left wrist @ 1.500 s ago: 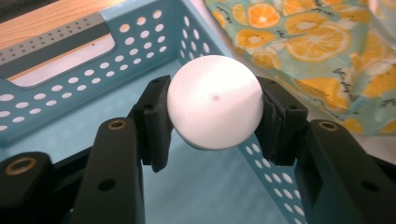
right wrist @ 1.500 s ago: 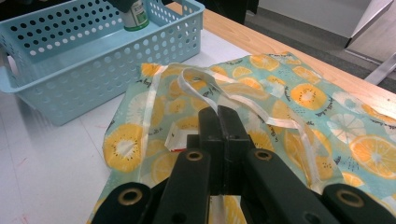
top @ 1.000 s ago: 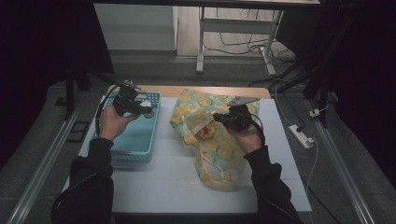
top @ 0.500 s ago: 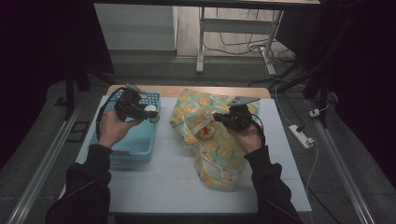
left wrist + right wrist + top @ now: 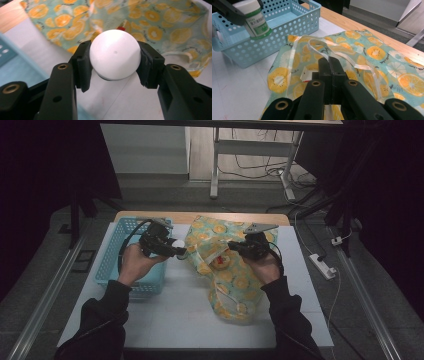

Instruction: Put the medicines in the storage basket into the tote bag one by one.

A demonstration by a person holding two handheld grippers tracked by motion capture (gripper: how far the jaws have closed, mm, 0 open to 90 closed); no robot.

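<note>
A white-capped bottle (image 5: 114, 53) is pinched by the left tongs (image 5: 176, 251), lifted clear of the blue basket (image 5: 112, 265) and carried just beside the mouth of the orange-print bag (image 5: 235, 280). The bag's strap (image 5: 362, 66) is clamped in the right tongs (image 5: 329, 65), pressed together on it, keeping the bag on the worktop (image 5: 170, 315). Pick-up judged done; dropping the bottle inside and releasing is left.

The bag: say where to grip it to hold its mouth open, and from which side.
Grip the white handle strap at the mouth of the bag, coming from above on the side away from the basket. The strap stands clear of the flat cloth, and that leaves the mouth free for the left gripper and its bottle.
</note>
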